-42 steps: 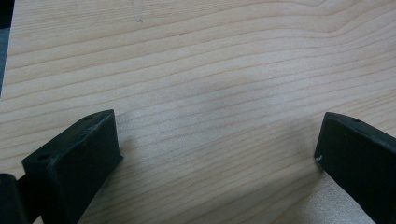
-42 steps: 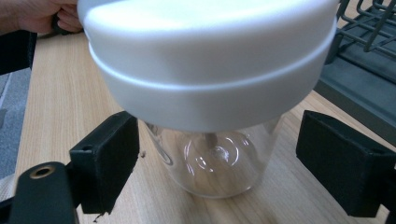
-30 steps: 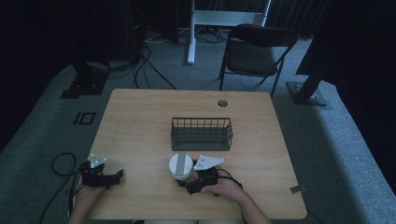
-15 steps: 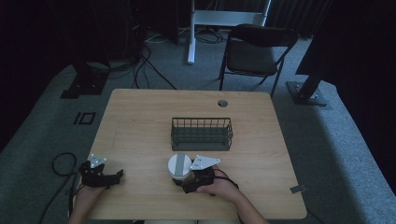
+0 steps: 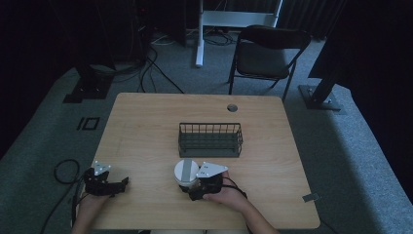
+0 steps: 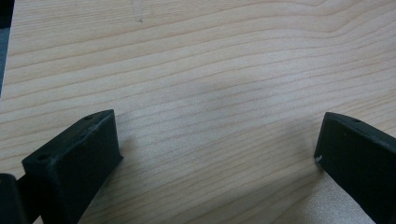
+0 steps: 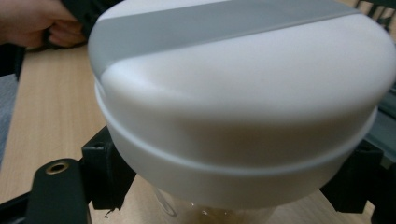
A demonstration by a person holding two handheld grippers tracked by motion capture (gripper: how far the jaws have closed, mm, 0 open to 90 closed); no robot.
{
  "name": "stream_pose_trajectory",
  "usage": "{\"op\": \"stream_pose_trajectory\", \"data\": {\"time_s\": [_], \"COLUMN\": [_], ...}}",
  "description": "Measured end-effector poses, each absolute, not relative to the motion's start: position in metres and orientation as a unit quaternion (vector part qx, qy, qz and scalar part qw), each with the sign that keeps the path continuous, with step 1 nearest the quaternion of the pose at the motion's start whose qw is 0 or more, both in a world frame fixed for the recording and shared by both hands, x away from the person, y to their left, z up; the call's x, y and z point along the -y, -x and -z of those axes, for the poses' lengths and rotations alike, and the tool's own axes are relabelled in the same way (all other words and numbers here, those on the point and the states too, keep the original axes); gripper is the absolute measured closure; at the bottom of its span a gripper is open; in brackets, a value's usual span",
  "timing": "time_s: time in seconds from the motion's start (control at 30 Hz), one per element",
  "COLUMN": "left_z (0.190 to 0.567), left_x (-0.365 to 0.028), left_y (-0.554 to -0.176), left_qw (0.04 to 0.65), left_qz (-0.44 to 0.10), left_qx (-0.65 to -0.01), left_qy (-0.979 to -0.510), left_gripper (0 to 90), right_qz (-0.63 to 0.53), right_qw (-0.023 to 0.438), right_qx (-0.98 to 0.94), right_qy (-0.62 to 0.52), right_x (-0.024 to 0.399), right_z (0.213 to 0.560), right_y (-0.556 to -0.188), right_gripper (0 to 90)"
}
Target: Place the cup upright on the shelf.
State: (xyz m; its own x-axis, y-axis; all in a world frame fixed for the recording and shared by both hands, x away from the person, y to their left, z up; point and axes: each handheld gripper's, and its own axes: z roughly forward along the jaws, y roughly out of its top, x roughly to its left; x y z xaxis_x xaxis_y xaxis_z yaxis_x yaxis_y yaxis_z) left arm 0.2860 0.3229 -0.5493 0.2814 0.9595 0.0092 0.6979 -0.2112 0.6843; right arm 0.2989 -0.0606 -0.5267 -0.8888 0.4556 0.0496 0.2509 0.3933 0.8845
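Note:
A jar with a clear body and a white lid crossed by a grey stripe (image 5: 186, 170) stands upright near the table's front edge. Close up, the jar lid (image 7: 243, 79) spreads wide over the jar. My right gripper (image 5: 189, 183) sits just behind the jar, and in the right gripper view my right gripper (image 7: 229, 186) has its black jaws on either side of the clear body under the lid, open, with small gaps. My left gripper (image 5: 117, 183) rests at the front left corner, held by a hand. My left gripper (image 6: 217, 140) is open over bare wood.
A dark wire basket (image 5: 210, 140) stands in the middle of the wooden table (image 5: 146, 126), just beyond the jar. A cable hole (image 5: 232, 107) lies near the far edge. A folding chair (image 5: 269, 53) stands behind the table. Cables trail off the left edge.
My right gripper has slid a little to the left, closer around the jar. The jar and the left gripper have stayed in place.

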Motion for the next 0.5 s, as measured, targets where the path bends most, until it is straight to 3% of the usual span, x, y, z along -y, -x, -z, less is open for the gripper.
{"op": "stream_pose_trajectory", "data": {"time_s": [0.5], "left_z": [0.549], "left_x": [-0.323], "left_y": [-0.286], "left_qw": [0.292], "left_qz": [-0.224], "left_qx": [-0.556], "left_qy": [-0.745], "left_gripper": [0.2], "right_qz": [-0.519], "right_qw": [0.107], "right_qx": [-0.819], "right_qy": [-0.219], "right_x": [0.065], "right_z": [0.503], "right_y": [-0.305], "right_gripper": [18.3]}}
